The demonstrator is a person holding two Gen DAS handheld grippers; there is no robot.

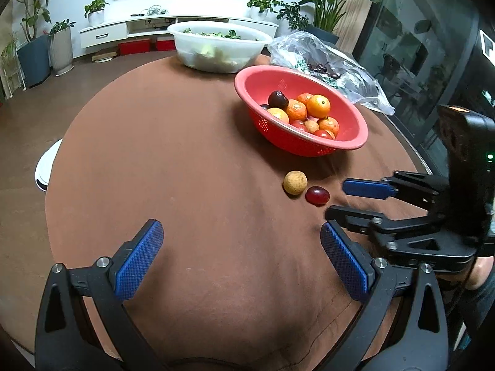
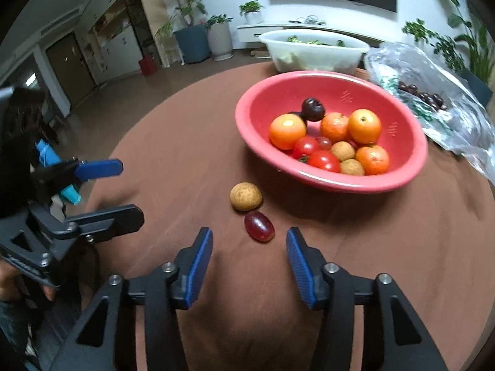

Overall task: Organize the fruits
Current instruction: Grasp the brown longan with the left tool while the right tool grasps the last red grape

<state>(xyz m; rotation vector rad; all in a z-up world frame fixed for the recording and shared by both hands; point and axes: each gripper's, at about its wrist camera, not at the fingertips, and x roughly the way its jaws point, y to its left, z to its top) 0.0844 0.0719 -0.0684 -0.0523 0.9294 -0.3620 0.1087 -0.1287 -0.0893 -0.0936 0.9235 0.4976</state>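
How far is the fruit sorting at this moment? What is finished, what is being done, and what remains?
Done: most fruit lies in the red basket. In hand: nothing is gripped; the right gripper is open, with the red grape just ahead of its fingertips, untouched. The left gripper is open over bare cloth. Left: the grape and the tan round fruit beside it still lie on the table, outside the basket.

Grape (image 2: 259, 226) just before longan (image 2: 246, 196), seemingly touching, both before basket (image 2: 309, 182).
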